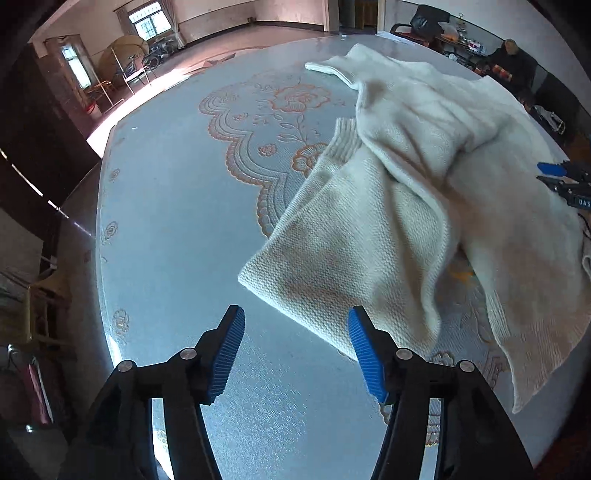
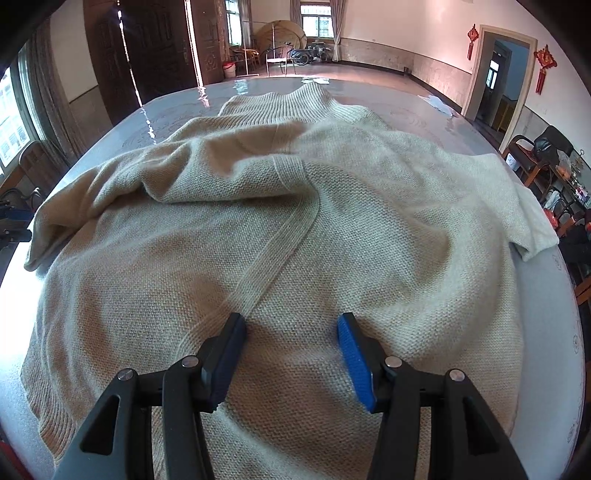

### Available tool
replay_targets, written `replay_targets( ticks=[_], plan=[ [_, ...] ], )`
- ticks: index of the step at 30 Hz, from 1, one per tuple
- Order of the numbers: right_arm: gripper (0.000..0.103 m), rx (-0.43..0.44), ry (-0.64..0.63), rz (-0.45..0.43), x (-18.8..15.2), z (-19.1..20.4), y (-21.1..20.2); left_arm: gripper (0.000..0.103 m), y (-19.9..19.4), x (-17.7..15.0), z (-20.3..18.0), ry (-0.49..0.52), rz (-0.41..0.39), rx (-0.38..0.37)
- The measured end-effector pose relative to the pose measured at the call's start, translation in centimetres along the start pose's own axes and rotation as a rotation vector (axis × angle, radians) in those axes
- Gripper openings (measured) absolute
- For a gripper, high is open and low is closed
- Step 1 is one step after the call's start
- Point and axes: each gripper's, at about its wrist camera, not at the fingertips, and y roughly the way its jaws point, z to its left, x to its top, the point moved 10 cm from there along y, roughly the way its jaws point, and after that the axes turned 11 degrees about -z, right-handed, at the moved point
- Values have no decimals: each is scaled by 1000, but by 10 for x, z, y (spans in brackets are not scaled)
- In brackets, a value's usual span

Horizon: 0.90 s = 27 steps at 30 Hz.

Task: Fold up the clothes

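Left gripper (image 1: 295,354) hangs spread and empty over the patterned tabletop (image 1: 177,221), just beside the cream sweater (image 1: 406,206). Right gripper (image 2: 291,354) hovers spread above the sweater's rumpled body, gripping nothing.

Table cover (image 1: 177,206): pale blue, quilted, with orange flower embroidery.
Windows (image 2: 317,22): barred, on the far wall.
Chair (image 2: 279,55): metal frame, on the bare floor.
Doorway (image 2: 495,77): open, red hanging ornaments (image 2: 545,62) on both sides.
Office chair (image 1: 424,22): black, beyond the table.
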Motion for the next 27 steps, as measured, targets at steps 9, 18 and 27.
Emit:
replay_targets(
  ticks=[9,18,27],
  plan=[
    [55,3,0,18,1,-1,2,70,40,11,-14,-58,9,-102],
    [55,9,2,14,1,0,1,18,-39,-14,-29,-627,34,-411],
    [55,23,-11,14,1,-4,2,18,-146,11,-28,-1390,-304,-851]
  ],
)
